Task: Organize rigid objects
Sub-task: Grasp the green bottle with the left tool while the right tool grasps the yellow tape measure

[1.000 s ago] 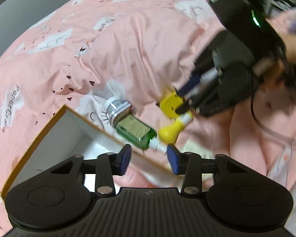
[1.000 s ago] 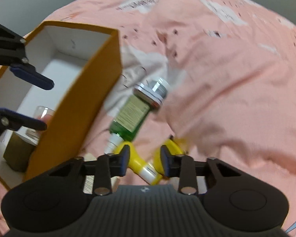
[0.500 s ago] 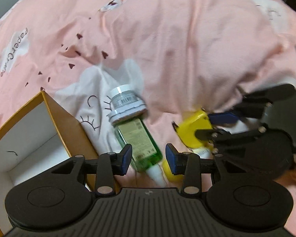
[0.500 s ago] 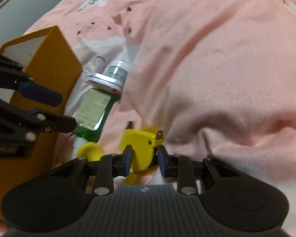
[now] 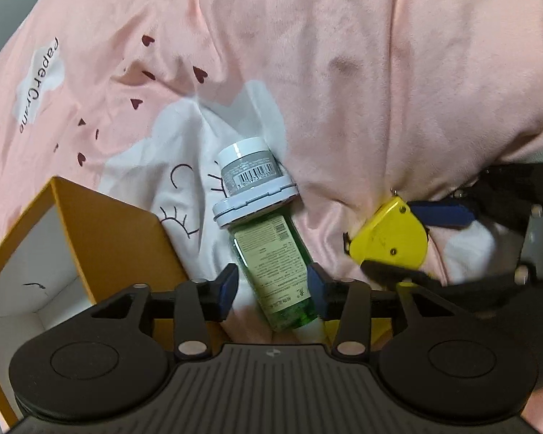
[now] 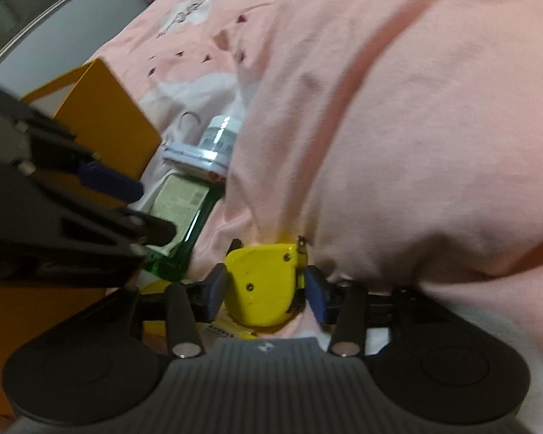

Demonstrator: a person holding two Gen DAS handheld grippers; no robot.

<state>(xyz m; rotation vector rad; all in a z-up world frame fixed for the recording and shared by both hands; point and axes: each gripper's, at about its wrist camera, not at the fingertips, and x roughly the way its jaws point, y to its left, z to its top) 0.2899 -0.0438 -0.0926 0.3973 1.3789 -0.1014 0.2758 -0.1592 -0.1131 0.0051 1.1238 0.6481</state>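
- Left gripper (image 5: 271, 289) is spread wide, jaws on either side of the green bottle (image 5: 271, 264), which lies flat on the pink duvet (image 5: 344, 72). Doesn't look like the pads touch it.
- Little grey jar (image 5: 251, 170) sits right at the bottle's far end, touching it.
- Right gripper (image 6: 266, 289) has its jaws around the yellow tape measure (image 6: 260, 282), tucked under a duvet fold. Small gaps on both sides, so not clamped.
- Orange box (image 5: 101, 238) with white inside sits just left of the bottle.
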